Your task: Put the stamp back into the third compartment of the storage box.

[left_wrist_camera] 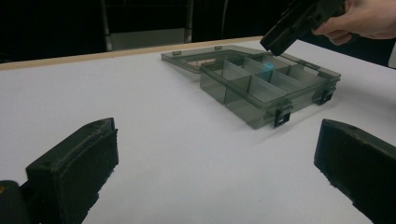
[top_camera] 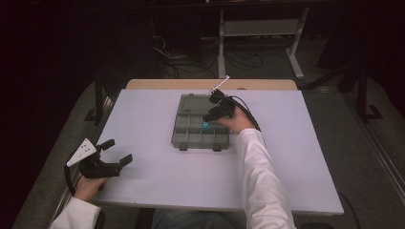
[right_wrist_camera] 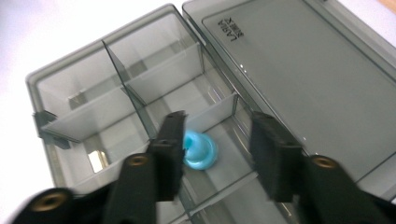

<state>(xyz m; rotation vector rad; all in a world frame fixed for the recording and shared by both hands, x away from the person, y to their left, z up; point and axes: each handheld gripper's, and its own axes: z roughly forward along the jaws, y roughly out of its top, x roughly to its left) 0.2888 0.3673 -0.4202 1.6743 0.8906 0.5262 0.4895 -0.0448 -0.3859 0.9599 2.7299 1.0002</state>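
Observation:
A smoky clear plastic compartment box lies open in the middle of the white table, its lid folded flat at the far side. A small light-blue piece lies in one inner compartment. My right gripper hangs just above that compartment and points down into it. In the right gripper view its jaws stand apart on either side of the blue piece, which rests on the box floor ungripped. My left gripper sits low near the table's left front with jaws wide and nothing between them.
The box has several dividers and two dark latches on its near wall. A wooden strip borders the table's far edge. White tabletop stretches between the left gripper and the box. Beyond the table a metal frame and cables stand on the floor.

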